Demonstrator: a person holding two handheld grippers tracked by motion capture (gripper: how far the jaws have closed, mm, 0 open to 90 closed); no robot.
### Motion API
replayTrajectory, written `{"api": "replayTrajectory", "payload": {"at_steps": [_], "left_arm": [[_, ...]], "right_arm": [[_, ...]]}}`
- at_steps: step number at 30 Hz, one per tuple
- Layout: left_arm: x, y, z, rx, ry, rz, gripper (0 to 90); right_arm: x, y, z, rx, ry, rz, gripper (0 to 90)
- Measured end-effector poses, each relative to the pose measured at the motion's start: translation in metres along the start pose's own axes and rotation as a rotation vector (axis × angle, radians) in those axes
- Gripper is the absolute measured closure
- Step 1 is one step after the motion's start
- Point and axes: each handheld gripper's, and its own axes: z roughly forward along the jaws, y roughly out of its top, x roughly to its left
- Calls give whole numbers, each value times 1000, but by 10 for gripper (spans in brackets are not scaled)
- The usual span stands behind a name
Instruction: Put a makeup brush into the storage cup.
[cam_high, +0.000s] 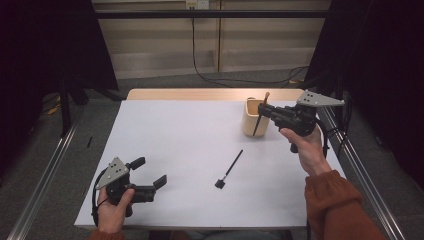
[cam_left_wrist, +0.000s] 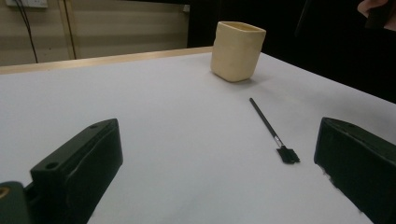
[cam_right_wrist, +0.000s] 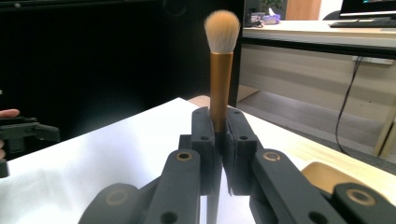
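Note:
My right gripper (cam_high: 263, 111) hangs above the table's right side, beside a cream cup (cam_high: 248, 124). Its jaws are shut on a makeup brush (cam_high: 260, 117), held roughly upright in the air. In the right gripper view the brush (cam_right_wrist: 221, 84) has a copper ferrule and a fluffy tan head above the closed right gripper (cam_right_wrist: 219, 135). The cup (cam_left_wrist: 236, 50) stands with nothing sticking out of it. A thin black brush (cam_high: 229, 170) lies on the white table (cam_high: 175, 130), right of centre. My left gripper (cam_high: 150, 172) rests low at the near left, open and holding nothing.
The thin black brush (cam_left_wrist: 271, 128) lies between the left gripper (cam_left_wrist: 219, 140) and the cup. Metal rails (cam_high: 45, 175) run along both sides of the table. A wooden strip (cam_high: 210, 94) edges the far side, with cables on the floor beyond.

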Motion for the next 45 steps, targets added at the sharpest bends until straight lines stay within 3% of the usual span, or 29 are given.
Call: {"api": "replayTrajectory", "payload": {"at_steps": [14,27,39,45], "left_arm": [[-5,-1,1,-1,-13,31,11],[-4,-1,0,-2,-17,29,11],[-3,0,-1,6,-30,38,11],[-4,0,-1,4,-29,38,11]], "right_arm": [[-14,21,7,-17,-33,-22,839],[-38,26,20,-10,-103,17,839],[-54,33,43,48,-182,-1,838],[-61,37,49,58,-196,2,838]]}}
